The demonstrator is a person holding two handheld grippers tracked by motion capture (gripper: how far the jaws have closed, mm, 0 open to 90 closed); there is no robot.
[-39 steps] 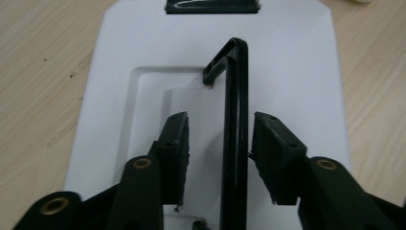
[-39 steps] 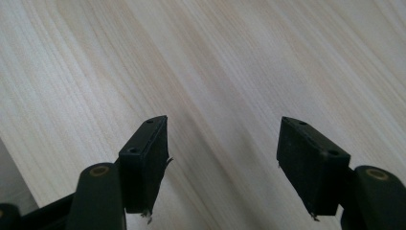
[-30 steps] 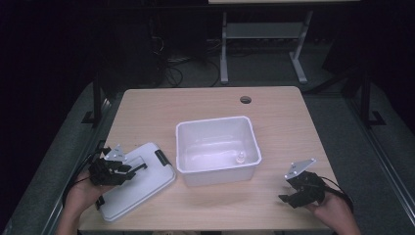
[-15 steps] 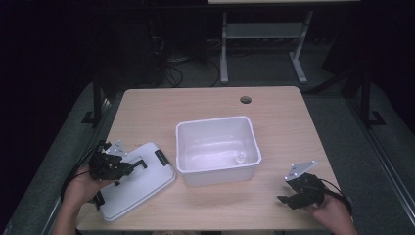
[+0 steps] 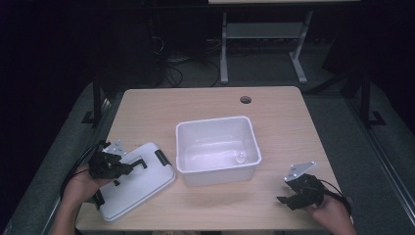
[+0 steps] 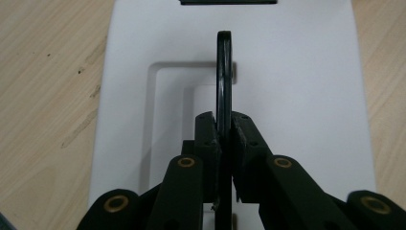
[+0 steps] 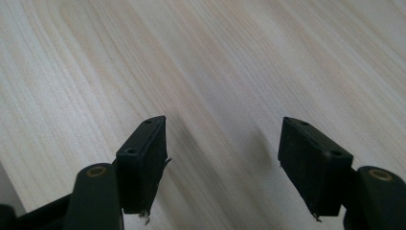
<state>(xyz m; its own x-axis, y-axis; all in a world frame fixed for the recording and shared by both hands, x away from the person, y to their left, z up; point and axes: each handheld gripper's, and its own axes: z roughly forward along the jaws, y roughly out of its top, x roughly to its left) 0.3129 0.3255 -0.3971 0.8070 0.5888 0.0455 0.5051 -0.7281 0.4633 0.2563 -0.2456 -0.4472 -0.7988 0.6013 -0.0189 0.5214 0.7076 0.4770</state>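
Right gripper seen from behind own two black jaws, spread wide apart, nothing held between. Left jaw pad tilted, small frayed shred seen at lower edge; right jaw pad likewise tilted, tiny shred at bottom corner. Brass-coloured pivot pins seen on both jaw arms at lower corners. Light wood-grain table spread beneath, grain run diagonally. Soft shadow cast on table beside each jaw.

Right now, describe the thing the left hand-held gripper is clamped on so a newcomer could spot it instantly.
On the wooden table, left of the open white bin, a flat white lid lies near the front-left corner. Standing up from its recessed middle is a thin black handle, pinched between the jaws of the left hand-held gripper. It is the only upright dark loop on the lid; the lid's black latches sit at its edges.
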